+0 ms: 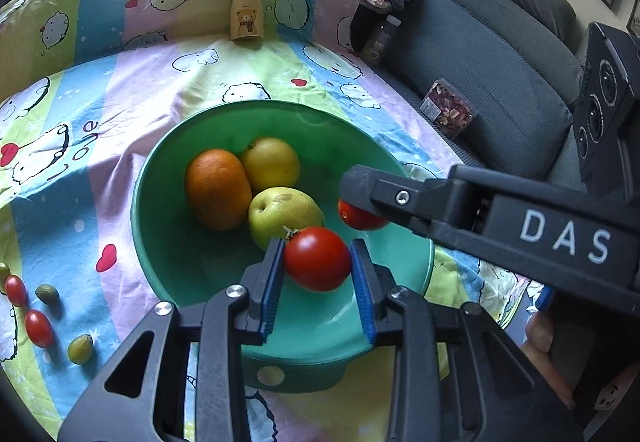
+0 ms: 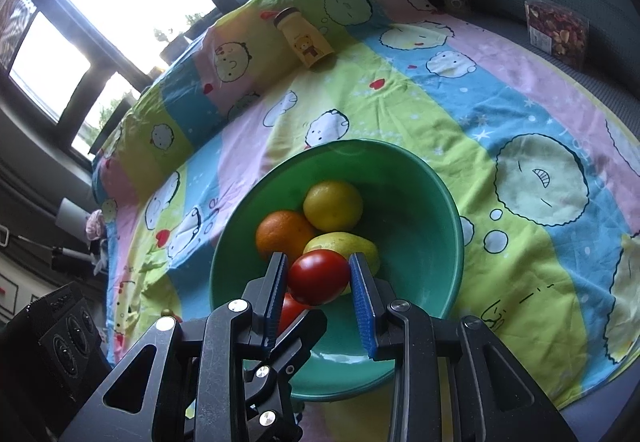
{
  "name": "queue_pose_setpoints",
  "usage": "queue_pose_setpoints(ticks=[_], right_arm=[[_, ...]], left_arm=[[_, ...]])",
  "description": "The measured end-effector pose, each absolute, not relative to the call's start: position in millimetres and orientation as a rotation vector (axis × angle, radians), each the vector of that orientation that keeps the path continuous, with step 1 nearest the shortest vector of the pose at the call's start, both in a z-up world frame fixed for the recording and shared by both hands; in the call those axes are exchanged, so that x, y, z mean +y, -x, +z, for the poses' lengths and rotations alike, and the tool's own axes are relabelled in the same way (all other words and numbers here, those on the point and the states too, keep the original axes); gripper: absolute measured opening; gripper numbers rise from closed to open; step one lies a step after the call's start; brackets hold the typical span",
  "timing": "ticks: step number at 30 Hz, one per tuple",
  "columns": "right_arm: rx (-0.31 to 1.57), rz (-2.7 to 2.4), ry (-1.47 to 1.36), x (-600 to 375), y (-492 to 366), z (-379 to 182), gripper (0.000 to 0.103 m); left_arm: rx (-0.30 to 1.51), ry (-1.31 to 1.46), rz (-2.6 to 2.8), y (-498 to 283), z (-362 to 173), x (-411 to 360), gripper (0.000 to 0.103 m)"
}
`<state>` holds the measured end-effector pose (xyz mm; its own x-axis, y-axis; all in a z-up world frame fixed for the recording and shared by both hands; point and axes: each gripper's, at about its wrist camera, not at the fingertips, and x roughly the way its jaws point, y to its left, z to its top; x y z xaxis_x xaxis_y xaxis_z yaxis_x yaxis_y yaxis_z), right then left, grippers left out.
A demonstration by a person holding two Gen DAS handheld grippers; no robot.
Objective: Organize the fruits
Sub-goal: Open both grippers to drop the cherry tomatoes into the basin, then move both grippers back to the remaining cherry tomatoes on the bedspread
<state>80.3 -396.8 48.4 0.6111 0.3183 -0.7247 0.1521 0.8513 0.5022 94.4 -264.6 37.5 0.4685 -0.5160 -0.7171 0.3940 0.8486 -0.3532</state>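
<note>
Tomatoes: one clamped in left tool [image 1: 318, 262], one [image 2: 319, 277] in right tool [image 2: 320, 278], both over green bowl [image 1: 168, 178] at its 5 o'clock rim; orange [image 1: 218, 188], lemon [image 1: 272, 163], pear [image 1: 280, 212] inside.

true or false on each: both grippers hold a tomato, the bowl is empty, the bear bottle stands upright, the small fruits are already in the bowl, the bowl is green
1. Both grippers hold a tomato. True: the left gripper clamps one tomato, and the right gripper clamps another tomato.
2. The bowl is empty. False: the bowl holds an orange, a lemon and a pear.
3. The bear bottle stands upright. True: the bottle stands on the cloth behind the bowl.
4. The small fruits are already in the bowl. False: the small fruits lie on the cloth beside it.
5. The bowl is green. True.
</note>
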Motion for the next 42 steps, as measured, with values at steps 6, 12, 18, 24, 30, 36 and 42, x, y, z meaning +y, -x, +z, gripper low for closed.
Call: queue_pose_setpoints(ticks=[6, 12, 18, 24, 30, 36, 42], right_arm=[[0.935, 0.092, -0.559, -399, -82, 44, 0.034], [0.945, 0.086, -0.558, -399, -83, 43, 0.034], [0.955, 0.084, -0.563, -400, -84, 42, 0.034], [0.957, 0.086, -0.557, -398, -83, 43, 0.036], [0.923, 0.086, -0.538, -392, -81, 51, 0.056], [0.887, 0.107, -0.495, -372, -79, 62, 0.057], [0.863, 0.167, -0.428, -335, -80, 72, 0.065]], left_arm=[[0.943, 0.150, -0.567, -97, 34, -267, 0.033], [0.948, 0.142, -0.570, -97, 31, -270, 0.033], [0.938, 0.141, -0.570, -95, 30, -269, 0.033], [0.915, 0.175, -0.575, -90, 36, -259, 0.056], [0.889, 0.207, -0.552, -82, 48, -235, 0.068], [0.851, 0.231, -0.456, -69, 59, -182, 0.075], [0.856, 0.238, -0.327, -63, 59, -113, 0.079]])
